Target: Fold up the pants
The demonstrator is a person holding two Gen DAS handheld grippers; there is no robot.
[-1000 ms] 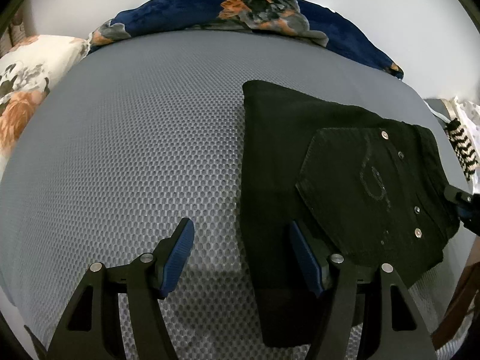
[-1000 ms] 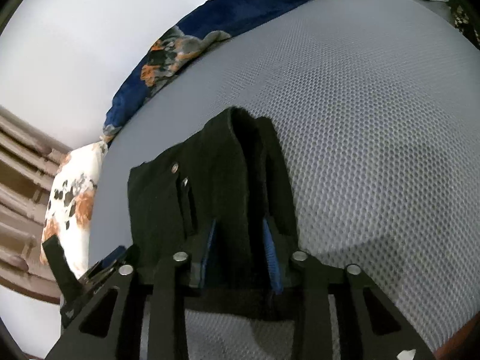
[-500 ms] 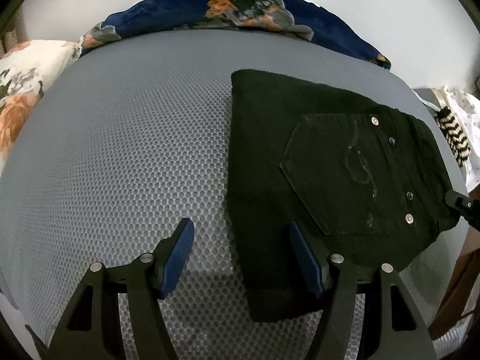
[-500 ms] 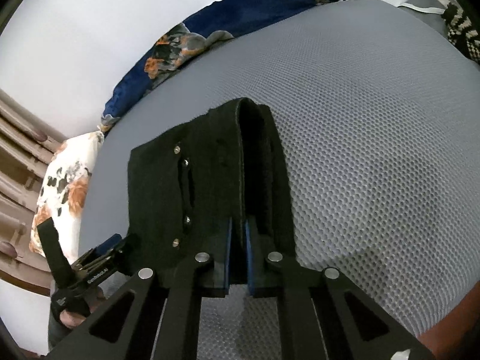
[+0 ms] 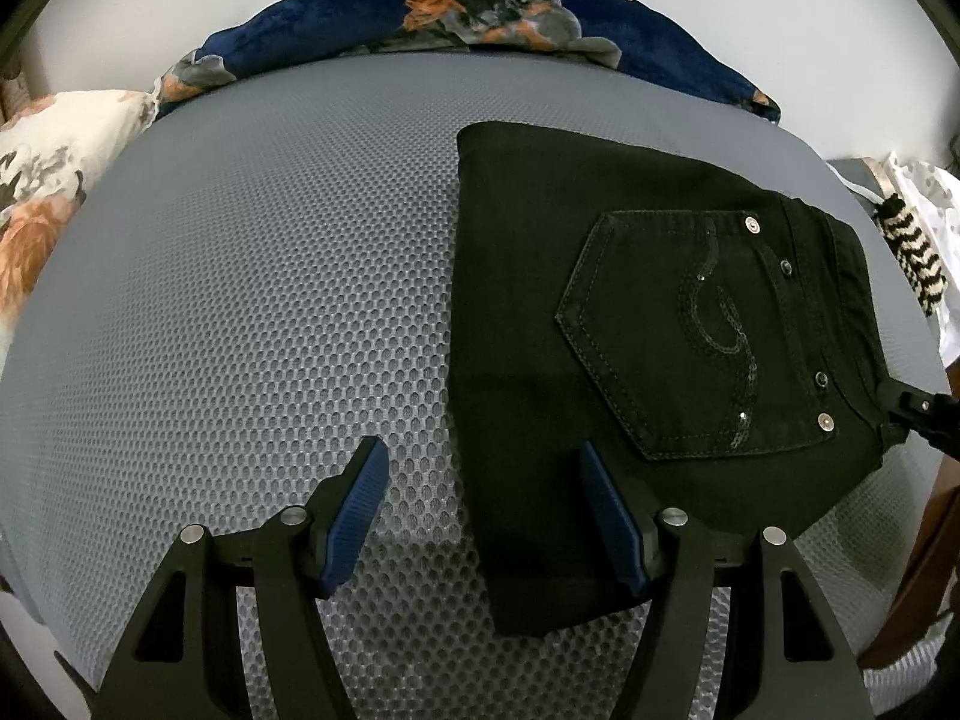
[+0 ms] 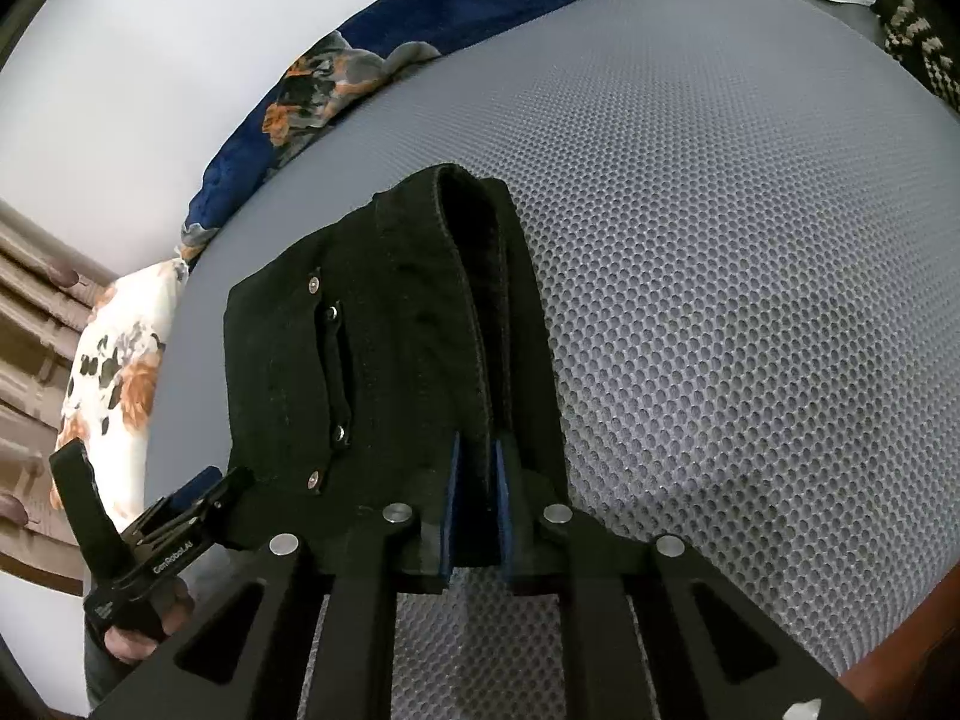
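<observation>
Pants (image 5: 630,324), black, lie on the grey mesh mattress (image 5: 240,300) toward its right side as the left wrist view shows it, already folded into a compact rectangle. Back pocket (image 5: 678,336) with a sequin swirl faces up, and the waistband end points toward the mattress's right edge. A layered fold edge shows in the right wrist view, so several thicknesses are stacked. Judgement: most folding looks done; what is left seems to be one last fold or just straightening and letting go.

Blue floral blanket (image 5: 480,18) is bunched along the far edge of the mattress, a white floral pillow (image 5: 48,180) sits at the far left corner, and a black-and-white knit item (image 5: 918,258) lies off the right edge.

Right gripper (image 6: 474,510) has its blue pads nearly together, pinched on the waistband edge of the pants (image 6: 372,372), fabric between them. Left gripper (image 5: 480,516) is spread wide and holds nothing; one finger (image 5: 354,516) is over bare mesh, the other over the near left edge of the pants. Whether that finger touches the cloth, cannot tell.

Rivets (image 5: 828,421) at the pocket corners are visible; pocket lies flat, no big wrinkles seen.
</observation>
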